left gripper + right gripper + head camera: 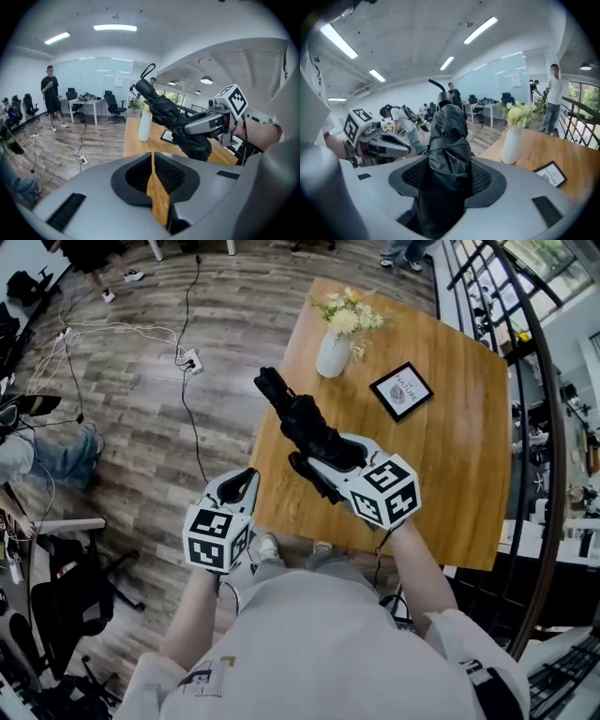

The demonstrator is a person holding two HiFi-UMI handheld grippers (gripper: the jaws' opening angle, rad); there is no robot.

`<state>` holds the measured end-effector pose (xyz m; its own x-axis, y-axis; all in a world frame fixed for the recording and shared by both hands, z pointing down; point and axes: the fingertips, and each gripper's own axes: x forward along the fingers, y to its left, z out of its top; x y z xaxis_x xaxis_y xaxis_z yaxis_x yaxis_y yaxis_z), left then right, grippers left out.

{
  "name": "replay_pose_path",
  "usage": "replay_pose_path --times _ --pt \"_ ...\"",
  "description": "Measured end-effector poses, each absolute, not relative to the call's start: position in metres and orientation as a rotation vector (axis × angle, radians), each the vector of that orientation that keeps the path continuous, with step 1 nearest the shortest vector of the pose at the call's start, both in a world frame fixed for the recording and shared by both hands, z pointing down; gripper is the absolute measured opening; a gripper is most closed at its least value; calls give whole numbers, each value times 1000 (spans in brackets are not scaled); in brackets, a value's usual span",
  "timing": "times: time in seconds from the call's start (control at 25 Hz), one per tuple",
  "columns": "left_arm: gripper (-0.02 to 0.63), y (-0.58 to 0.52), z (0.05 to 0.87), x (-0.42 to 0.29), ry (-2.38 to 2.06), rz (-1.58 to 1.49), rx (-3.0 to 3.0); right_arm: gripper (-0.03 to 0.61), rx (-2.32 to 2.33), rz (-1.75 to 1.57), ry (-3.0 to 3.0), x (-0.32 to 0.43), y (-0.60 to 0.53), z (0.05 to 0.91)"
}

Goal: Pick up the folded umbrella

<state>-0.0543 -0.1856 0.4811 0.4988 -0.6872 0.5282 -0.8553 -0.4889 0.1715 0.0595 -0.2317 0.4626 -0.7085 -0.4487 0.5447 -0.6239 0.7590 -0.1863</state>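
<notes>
Right claw point(446, 180) clamps the light-looking folded umbrella point(298, 416) mid-body, its slick soft fabric likely to slip; left claw point(153, 180) pinched empty.

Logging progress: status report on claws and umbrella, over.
Right claw shut on folded umbrella, held above table. Left claw shut, empty. Vase, picture frame on table, not touching it.

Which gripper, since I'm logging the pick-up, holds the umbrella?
The right gripper: its jaws are clamped on the black folded umbrella, which is held up in the air. The left gripper has nothing between its jaws.
</notes>
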Motion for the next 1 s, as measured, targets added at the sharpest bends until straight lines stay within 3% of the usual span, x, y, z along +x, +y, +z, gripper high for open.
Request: replay_pose_path --times 0.52,1.0 --pt "34 -189 260 -42 -1585 188 2731 253 1359 83 -2813 128 -197 231" --pt "34 -149 188 -31 -1636 50 2888 258 1729 -204 -2857 182 -137 154"
